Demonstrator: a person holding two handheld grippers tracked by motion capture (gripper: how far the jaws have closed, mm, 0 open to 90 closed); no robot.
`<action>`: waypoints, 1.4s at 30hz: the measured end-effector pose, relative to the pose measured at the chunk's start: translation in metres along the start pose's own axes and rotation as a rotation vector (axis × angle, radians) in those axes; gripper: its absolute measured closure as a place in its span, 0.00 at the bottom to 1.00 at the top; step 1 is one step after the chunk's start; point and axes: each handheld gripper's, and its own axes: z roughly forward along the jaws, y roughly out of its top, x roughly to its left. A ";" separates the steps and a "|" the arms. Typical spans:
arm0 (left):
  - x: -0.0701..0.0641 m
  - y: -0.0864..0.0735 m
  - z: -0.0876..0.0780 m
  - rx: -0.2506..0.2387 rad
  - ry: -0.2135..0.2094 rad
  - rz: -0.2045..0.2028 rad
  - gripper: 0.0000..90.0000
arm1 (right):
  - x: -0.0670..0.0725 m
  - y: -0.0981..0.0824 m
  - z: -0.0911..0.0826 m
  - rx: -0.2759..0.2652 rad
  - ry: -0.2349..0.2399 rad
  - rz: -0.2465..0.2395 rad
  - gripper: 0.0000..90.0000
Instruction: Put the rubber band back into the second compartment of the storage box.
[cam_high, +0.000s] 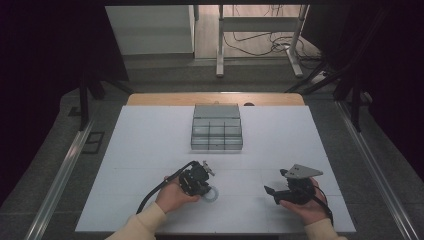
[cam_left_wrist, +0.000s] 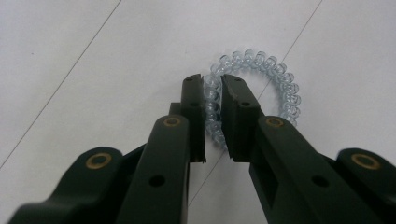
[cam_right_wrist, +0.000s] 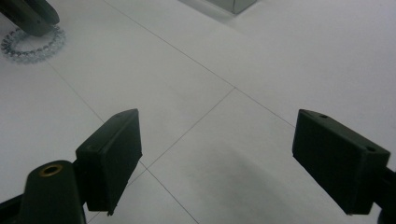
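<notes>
Pinching coiled hair tie (cam_left_wrist: 275, 79) w/ left tool (cam_left_wrist: 213, 100), angled down at table.

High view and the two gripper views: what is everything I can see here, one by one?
Spiral hair tie: one, clear pale blue, flat on the table near the front, pinched at one side by the left gripper.
Organiser box: one, grey with compartments, at the table's middle towards the far edge.
Table: one, white top.
Left gripper: one, black, jaws shut on the spiral hair tie.
Right gripper: one, black, jaws wide open above bare table.
Hands: two, cream sleeves, at the near edge.
</notes>
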 end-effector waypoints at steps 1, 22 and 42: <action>0.000 0.000 0.000 -0.002 -0.003 -0.003 0.90 | 0.000 0.000 0.000 0.000 -0.001 0.000 0.18; 0.004 -0.001 -0.018 -0.083 -0.048 -0.033 0.91 | -0.001 0.000 -0.002 0.000 -0.006 0.000 0.18; 0.002 -0.003 -0.059 -0.205 -0.078 -0.044 0.91 | -0.002 -0.001 -0.002 -0.007 -0.007 0.004 0.18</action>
